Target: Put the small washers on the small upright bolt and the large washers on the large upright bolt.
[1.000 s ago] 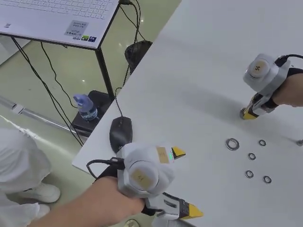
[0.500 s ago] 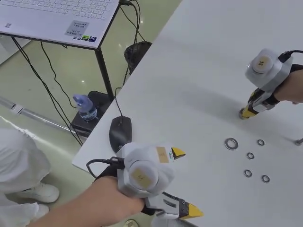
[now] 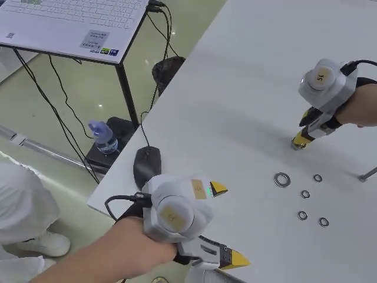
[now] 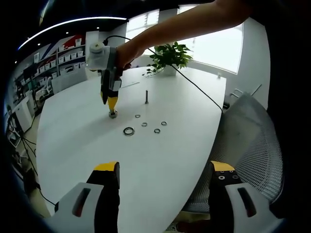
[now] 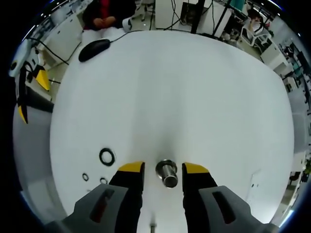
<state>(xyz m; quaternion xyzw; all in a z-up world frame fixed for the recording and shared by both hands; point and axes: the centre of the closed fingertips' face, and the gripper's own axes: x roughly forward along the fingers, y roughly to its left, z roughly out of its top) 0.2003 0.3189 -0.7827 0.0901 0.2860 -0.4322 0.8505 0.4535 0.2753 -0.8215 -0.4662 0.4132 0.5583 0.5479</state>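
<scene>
Little but the camera has shifted: the right gripper (image 5: 163,166) still stands, fingers narrowly apart, astride the large upright bolt (image 4: 112,114), the left gripper (image 3: 230,224) gapes wide and empty, and the large washer (image 3: 282,179) and small washers (image 3: 305,194) lie unthreaded on the table (image 3: 235,88).

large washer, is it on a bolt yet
No, the large washer lies flat on the table beside the small washers, apart from the large bolt.
</scene>
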